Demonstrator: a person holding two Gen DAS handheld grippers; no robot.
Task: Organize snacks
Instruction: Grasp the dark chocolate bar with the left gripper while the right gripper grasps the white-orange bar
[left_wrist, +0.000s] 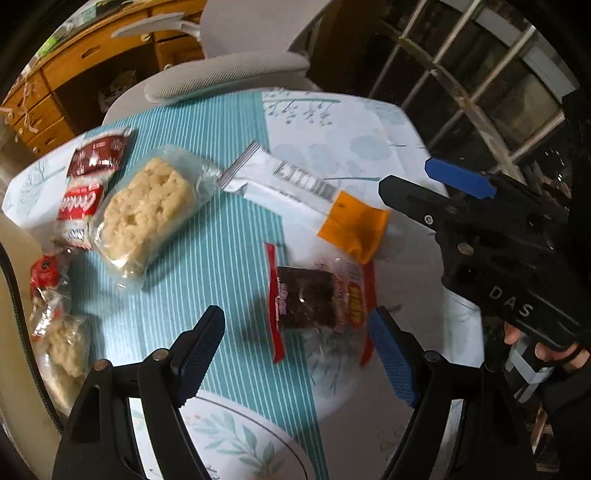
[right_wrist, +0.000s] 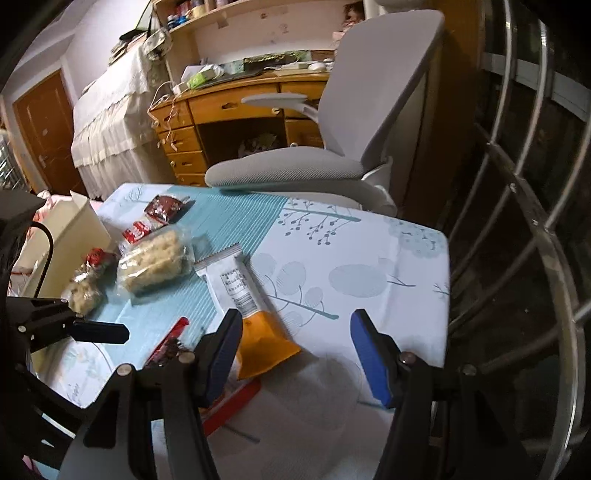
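Note:
A clear, red-edged packet with a dark brownie (left_wrist: 308, 302) lies on the table just beyond my left gripper (left_wrist: 295, 343). That gripper is open, points steeply down, and its blue pads hold nothing. A long white packet with an orange end (right_wrist: 255, 314) lies slantwise under my right gripper (right_wrist: 295, 345), which is open and empty with the orange end by its left finger. In the left wrist view the right gripper (left_wrist: 406, 177) hovers beside that packet's orange end (left_wrist: 351, 225). A clear bag of pale rice crisp (left_wrist: 147, 210) and red cookie packets (left_wrist: 96, 157) lie at the left.
The table has a teal striped and white leaf-print cloth (right_wrist: 351, 266). A patterned plate's rim (left_wrist: 280, 432) is near the left gripper. A cream box (right_wrist: 70, 236) stands at the table's left. A grey chair (right_wrist: 295, 166) is behind, and a metal window grille (right_wrist: 535, 258) is at the right.

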